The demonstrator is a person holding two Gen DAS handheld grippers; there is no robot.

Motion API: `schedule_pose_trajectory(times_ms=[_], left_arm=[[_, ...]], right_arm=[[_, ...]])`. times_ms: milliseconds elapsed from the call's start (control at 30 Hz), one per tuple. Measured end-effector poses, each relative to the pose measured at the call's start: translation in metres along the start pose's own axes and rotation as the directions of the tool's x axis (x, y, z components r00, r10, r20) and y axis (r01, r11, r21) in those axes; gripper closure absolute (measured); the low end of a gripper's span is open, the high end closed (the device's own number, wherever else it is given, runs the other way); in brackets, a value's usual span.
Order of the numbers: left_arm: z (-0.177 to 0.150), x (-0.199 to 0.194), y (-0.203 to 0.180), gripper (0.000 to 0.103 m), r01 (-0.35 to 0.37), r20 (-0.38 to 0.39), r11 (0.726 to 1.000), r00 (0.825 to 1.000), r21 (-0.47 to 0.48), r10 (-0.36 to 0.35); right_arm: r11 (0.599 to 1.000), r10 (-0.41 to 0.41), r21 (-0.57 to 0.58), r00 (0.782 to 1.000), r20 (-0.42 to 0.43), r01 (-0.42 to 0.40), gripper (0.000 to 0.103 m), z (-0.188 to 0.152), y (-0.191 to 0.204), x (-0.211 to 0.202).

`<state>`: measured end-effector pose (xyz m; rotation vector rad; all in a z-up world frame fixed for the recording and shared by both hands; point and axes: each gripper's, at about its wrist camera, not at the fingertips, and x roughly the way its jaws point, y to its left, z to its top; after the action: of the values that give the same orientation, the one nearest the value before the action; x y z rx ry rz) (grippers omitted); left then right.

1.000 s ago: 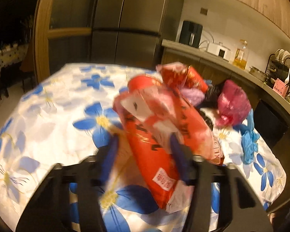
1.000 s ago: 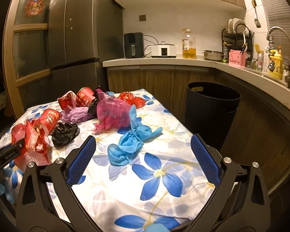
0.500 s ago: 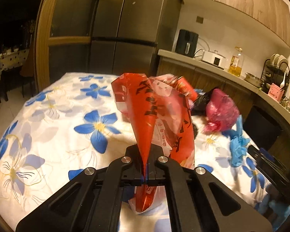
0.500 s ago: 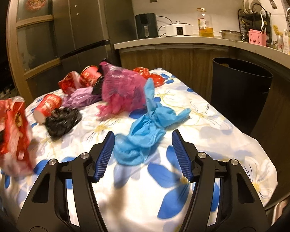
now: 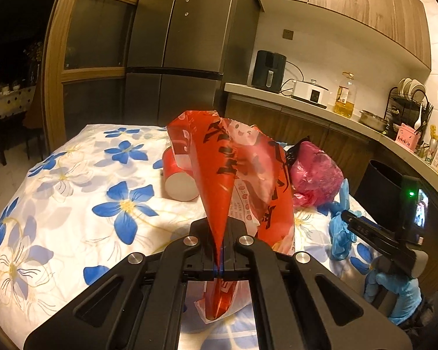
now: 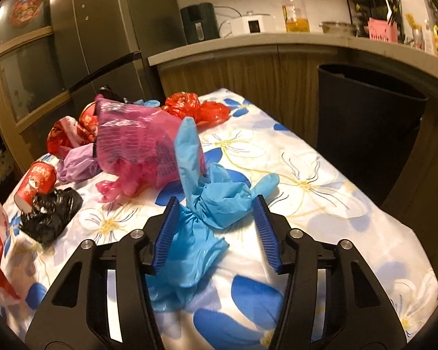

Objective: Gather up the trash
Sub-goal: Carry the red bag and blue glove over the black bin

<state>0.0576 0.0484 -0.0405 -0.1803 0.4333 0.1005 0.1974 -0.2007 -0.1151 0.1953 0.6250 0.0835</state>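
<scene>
My left gripper (image 5: 220, 265) is shut on a red printed plastic bag (image 5: 236, 180) and holds it above the flowered table (image 5: 73, 198). My right gripper (image 6: 216, 230) is open, its blue pads on either side of a crumpled blue plastic bag (image 6: 207, 207) that lies on the table. That blue bag also shows in the left wrist view (image 5: 340, 227), beside the right gripper's fingers (image 5: 373, 233). A pink bag (image 6: 143, 143), a black bag (image 6: 48, 215), a red paper cup (image 6: 36, 180), a purple bag (image 6: 76, 164) and red wrappers (image 6: 195, 108) lie behind.
A black trash bin (image 6: 365, 128) stands on the floor right of the table, against the wooden counter (image 6: 277, 67). A tall steel fridge (image 5: 175, 43) stands behind the table. The counter holds appliances, an oil bottle (image 5: 344, 99) and a dish rack.
My left gripper has lifted the red bag higher. My right gripper has moved forward and down over the blue bag, and its jaws have narrowed around it.
</scene>
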Motion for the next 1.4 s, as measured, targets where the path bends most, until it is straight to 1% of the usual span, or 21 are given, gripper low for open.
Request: schedule_pose_trajectory(times_ms=[33, 100, 133, 167, 200, 300, 367, 567, 767, 967, 1167, 1333, 1400], left_arm=[[0.001, 0.000, -0.002, 0.103, 0.000, 0.002, 1.000, 1.000, 0.003, 0.000], [0.002, 0.000, -0.003, 0.103, 0.001, 0.005, 1.000, 1.000, 0.006, -0.001], [0.002, -0.001, -0.004, 0.103, 0.000, 0.006, 1.000, 1.000, 0.008, 0.000], [0.002, -0.001, -0.005, 0.103, -0.001, 0.006, 1.000, 1.000, 0.009, 0.001], [0.003, 0.000, -0.006, 0.103, -0.002, 0.005, 1.000, 1.000, 0.011, 0.002], [0.006, -0.002, -0.010, 0.103, -0.001, 0.010, 1.000, 1.000, 0.020, 0.001], [0.009, -0.003, -0.013, 0.103, 0.002, 0.017, 1.000, 1.000, 0.026, -0.002], [0.021, -0.001, -0.031, 0.103, 0.023, 0.032, 0.999, 0.999, 0.045, -0.024], [0.037, 0.005, -0.071, 0.103, 0.064, 0.056, 0.993, 0.996, 0.098, -0.069], [0.053, 0.021, -0.119, 0.103, 0.140, 0.058, 0.978, 0.987, 0.153, -0.151], [0.069, 0.041, -0.179, 0.103, 0.231, 0.063, 0.952, 0.967, 0.202, -0.248], [0.084, 0.061, -0.238, 0.103, 0.308, 0.067, 0.923, 0.941, 0.229, -0.330], [0.088, 0.068, -0.259, 0.103, 0.332, 0.070, 0.914, 0.932, 0.234, -0.357]], right_arm=[[1.000, 0.004, 0.004, 1.000, -0.016, -0.003, 0.059, 0.001, 0.000, 0.004], [1.000, 0.018, 0.009, 0.999, -0.039, -0.018, 0.071, 0.001, -0.001, 0.010], [1.000, 0.022, 0.007, 0.999, -0.042, -0.022, 0.074, 0.001, 0.000, 0.011], [1.000, 0.028, 0.004, 0.999, -0.043, -0.028, 0.081, 0.001, 0.000, 0.012], [0.999, 0.033, 0.001, 0.999, -0.039, -0.033, 0.085, 0.000, 0.001, 0.010], [0.999, 0.038, -0.009, 0.999, -0.002, -0.038, 0.092, 0.002, 0.000, -0.003], [1.000, 0.029, -0.013, 0.999, 0.020, -0.029, 0.094, 0.004, -0.002, -0.013], [0.999, 0.045, -0.003, 0.995, 0.090, -0.045, 0.095, 0.014, -0.019, -0.056], [0.998, 0.065, -0.007, 0.990, 0.127, -0.065, 0.096, 0.032, -0.030, -0.080], [0.999, 0.037, -0.008, 0.981, 0.189, -0.036, 0.096, 0.054, -0.050, -0.095], [1.000, -0.031, 0.006, 0.966, 0.255, 0.030, 0.096, 0.079, -0.081, -0.106], [0.996, -0.094, 0.031, 0.946, 0.309, 0.089, 0.096, 0.103, -0.114, -0.109], [0.992, -0.125, 0.042, 0.935, 0.332, 0.117, 0.096, 0.115, -0.129, -0.109]])
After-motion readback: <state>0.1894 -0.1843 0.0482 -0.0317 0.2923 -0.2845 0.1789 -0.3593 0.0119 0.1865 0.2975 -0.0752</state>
